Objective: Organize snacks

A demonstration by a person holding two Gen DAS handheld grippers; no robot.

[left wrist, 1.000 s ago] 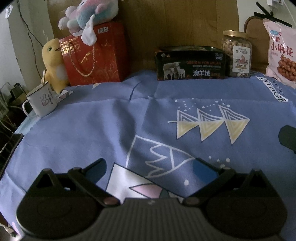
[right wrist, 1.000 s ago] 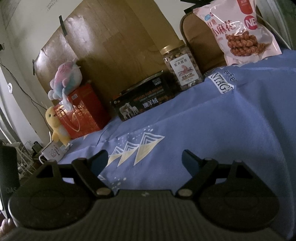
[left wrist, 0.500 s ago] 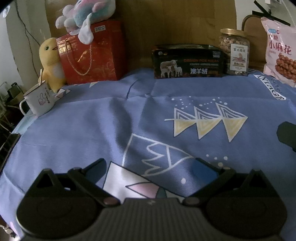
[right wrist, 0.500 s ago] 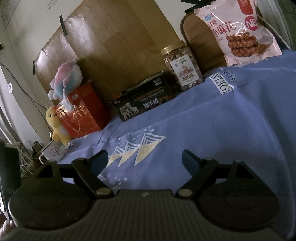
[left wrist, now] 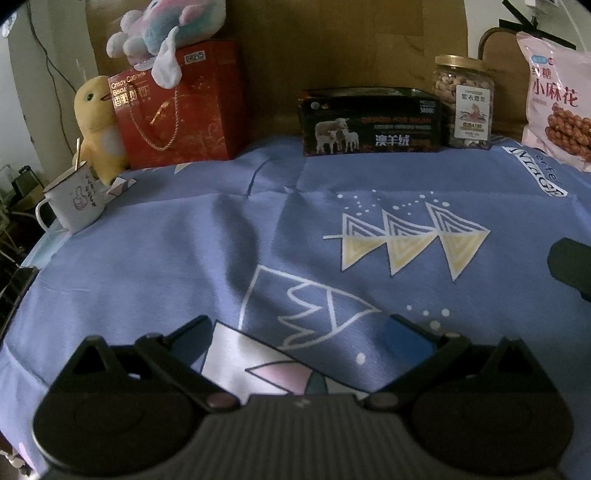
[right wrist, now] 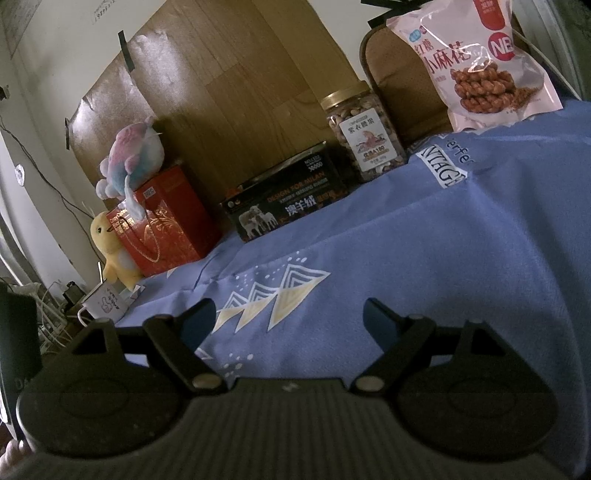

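Along the back of the blue cloth (left wrist: 184, 251) stand a red biscuit gift box (left wrist: 177, 110) (right wrist: 162, 225), a black tin with sheep on it (left wrist: 371, 127) (right wrist: 284, 206), a clear nut jar with a gold lid (left wrist: 466, 101) (right wrist: 364, 134) and a pink bag of fried twists (left wrist: 557, 99) (right wrist: 476, 62). My left gripper (left wrist: 299, 328) is open over the cloth's near part, nothing between its fingers. My right gripper (right wrist: 290, 312) is open too and holds nothing, well short of the snacks.
A yellow duck plush (left wrist: 94, 125) and a white mug with a spoon (left wrist: 74, 201) sit at the back left. A pastel plush (left wrist: 166, 33) lies on the red box. A wooden board (right wrist: 221, 92) backs the row. A dark part (left wrist: 570, 266) juts in at the right.
The left wrist view has shifted slightly, so the back row sits a little lower and further left in frame. The right wrist view is nearly unchanged. Both grippers stay open.
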